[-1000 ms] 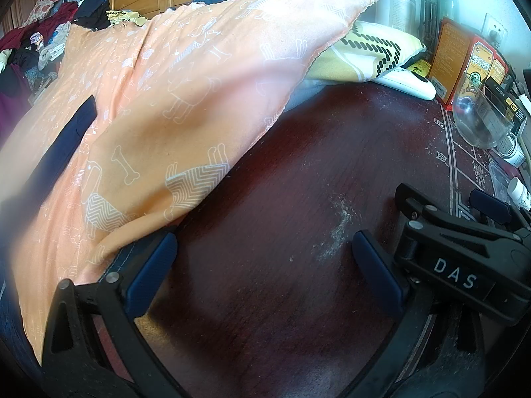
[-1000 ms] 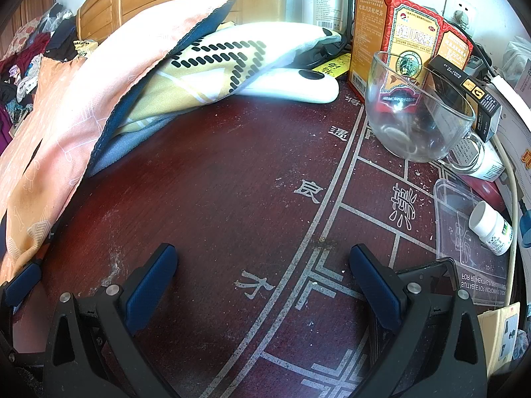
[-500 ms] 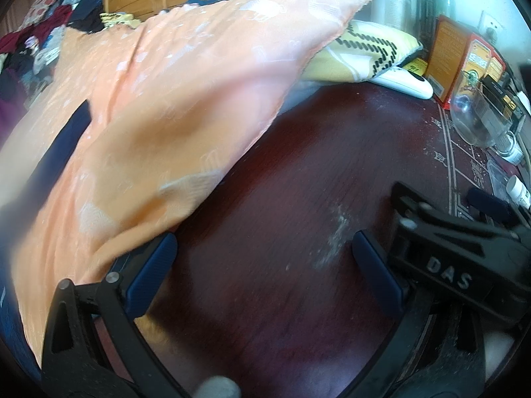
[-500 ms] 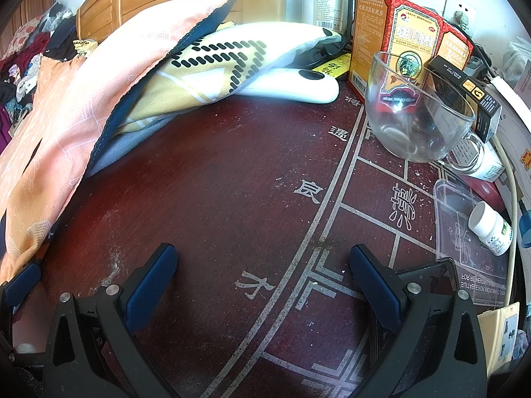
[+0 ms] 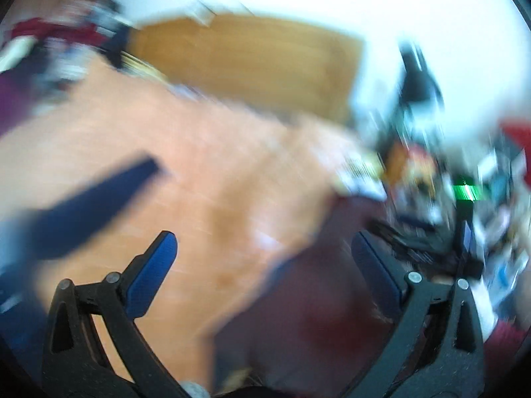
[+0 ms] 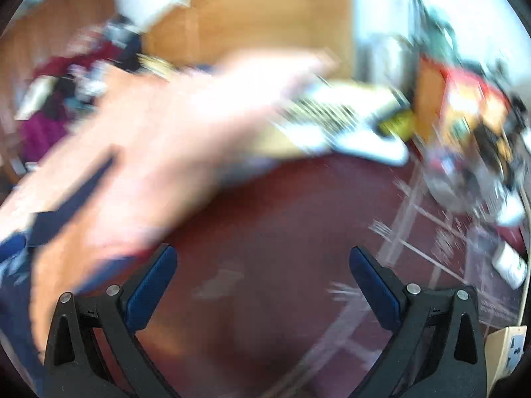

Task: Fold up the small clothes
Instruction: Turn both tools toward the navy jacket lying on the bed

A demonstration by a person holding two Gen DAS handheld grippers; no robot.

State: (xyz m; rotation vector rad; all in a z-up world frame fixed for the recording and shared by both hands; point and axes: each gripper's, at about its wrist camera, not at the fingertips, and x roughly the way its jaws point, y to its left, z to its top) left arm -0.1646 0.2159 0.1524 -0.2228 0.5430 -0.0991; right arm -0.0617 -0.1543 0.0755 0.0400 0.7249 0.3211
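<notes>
Orange cloth [image 5: 186, 165] w/ a dark navy strip [image 5: 86, 209] is the piece I'm after, I think. It's draped over the left edge of the dark red tabletop [image 6: 282, 232] and runs back toward the wooden headboard [image 5: 245, 63]. Both views are badly smeared, so print & fold lines can't be read.

Left gripper [image 5: 264, 258]: fingers wide apart, nothing between them. Left blue pad [image 5: 149, 275] sits over the orange fabric, right one over bare tabletop, so the jaws straddle the cloth's hem. Touching or just above, can't tell. My guess: it's lined up there to pinch that hem.

Right gripper [image 6: 262, 272]: also spread wide, empty, over bare tabletop just right of the cloth's edge. Prob. placed so it can take a second corner w/o crossing the left one.

Farther out: a yellow-and-black patterned cushion [image 6: 332, 116] tucked under the orange cloth near the back edge, red/orange boxes [image 6: 464, 106] & small clutter along the right edge, a pile of dark clothes [image 6: 66, 99] at far left.

Folding not begun, by the look of it; cloth lies loose and unflattened.
</notes>
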